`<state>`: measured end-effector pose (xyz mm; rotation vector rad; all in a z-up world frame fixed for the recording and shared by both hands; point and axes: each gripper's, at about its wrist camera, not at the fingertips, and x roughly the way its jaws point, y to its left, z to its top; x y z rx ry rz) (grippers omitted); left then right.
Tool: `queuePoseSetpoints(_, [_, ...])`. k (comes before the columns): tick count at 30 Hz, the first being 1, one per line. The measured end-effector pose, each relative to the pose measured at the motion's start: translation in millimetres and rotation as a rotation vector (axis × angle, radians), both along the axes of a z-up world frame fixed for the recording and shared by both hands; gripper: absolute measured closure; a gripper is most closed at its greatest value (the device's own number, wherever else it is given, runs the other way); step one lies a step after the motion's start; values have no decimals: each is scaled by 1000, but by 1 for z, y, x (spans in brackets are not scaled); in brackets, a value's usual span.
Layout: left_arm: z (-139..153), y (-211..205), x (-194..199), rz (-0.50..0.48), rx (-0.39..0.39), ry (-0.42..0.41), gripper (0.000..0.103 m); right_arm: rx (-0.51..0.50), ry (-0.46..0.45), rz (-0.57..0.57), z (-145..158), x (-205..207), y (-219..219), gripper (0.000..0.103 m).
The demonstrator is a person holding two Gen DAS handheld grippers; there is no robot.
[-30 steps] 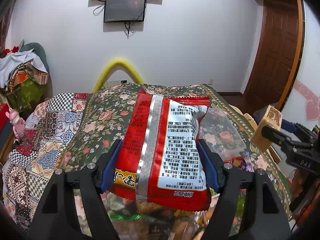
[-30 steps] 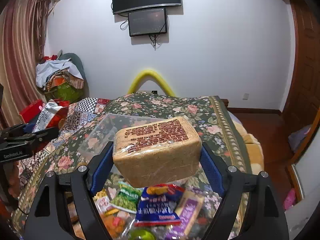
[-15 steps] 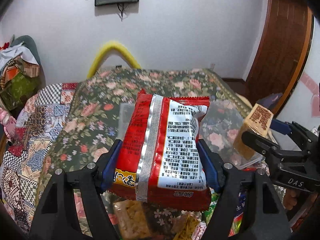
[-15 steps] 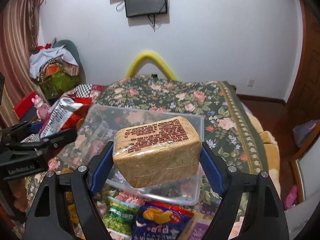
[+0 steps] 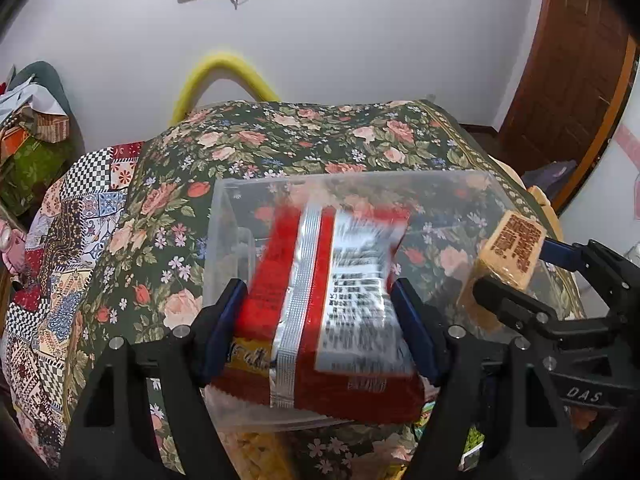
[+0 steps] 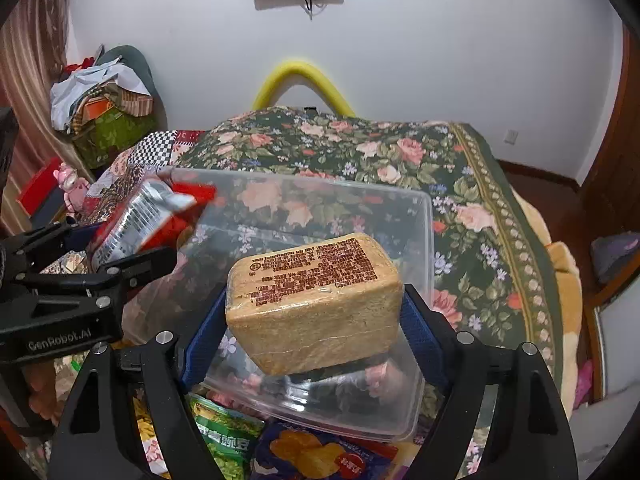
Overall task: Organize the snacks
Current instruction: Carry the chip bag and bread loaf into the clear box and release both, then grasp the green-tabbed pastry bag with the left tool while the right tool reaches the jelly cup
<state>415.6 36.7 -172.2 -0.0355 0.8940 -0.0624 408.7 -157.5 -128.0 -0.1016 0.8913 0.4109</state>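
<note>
My left gripper (image 5: 320,320) is shut on a red and silver snack bag (image 5: 328,304), held over the near left part of a clear plastic box (image 5: 360,178) on the floral bedspread. The bag also shows in the right wrist view (image 6: 140,220). My right gripper (image 6: 314,316) is shut on a tan wrapped block with brown print (image 6: 316,300), held above the near half of the clear box (image 6: 424,240). The block shows at the right of the left wrist view (image 5: 512,248).
Several loose snack packets lie in front of the box, among them a green one (image 6: 224,440) and a blue one (image 6: 316,456). A yellow arched tube (image 6: 300,80) stands at the bed's far end. A pile of clothes (image 6: 104,100) sits at the left.
Both grippers have moved forward and down over the clear box, each still holding its snack. The red bag now looks motion-blurred.
</note>
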Motion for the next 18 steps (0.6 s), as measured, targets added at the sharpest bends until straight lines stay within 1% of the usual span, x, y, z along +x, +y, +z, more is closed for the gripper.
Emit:
queuePoseSetpoints(3, [2, 1, -3, 5, 1, 5, 26, -1, -14, -9, 3, -3, -3, 20])
queuePoseSetpoints(7, [9, 7, -12, 18, -18, 2, 25, -10, -35, -2, 15, -12, -5, 19])
queuePoseSetpoints(9, [18, 10, -22, 23, -15, -18, 25, -8, -53, 1, 23, -20, -9, 19])
queuePoseSetpoints(14, [47, 18, -59, 16, 24, -81, 24, 2, -104, 5, 45, -45, -20, 19])
queuePoseSetpoints(16, [54, 22, -73, 15, 26, -92, 21, 8, -120, 8, 52, -58, -23, 19])
queuePoseSetpoints(18, [61, 27, -90, 12, 25, -100, 20, 7, -135, 14, 56, -70, -25, 18])
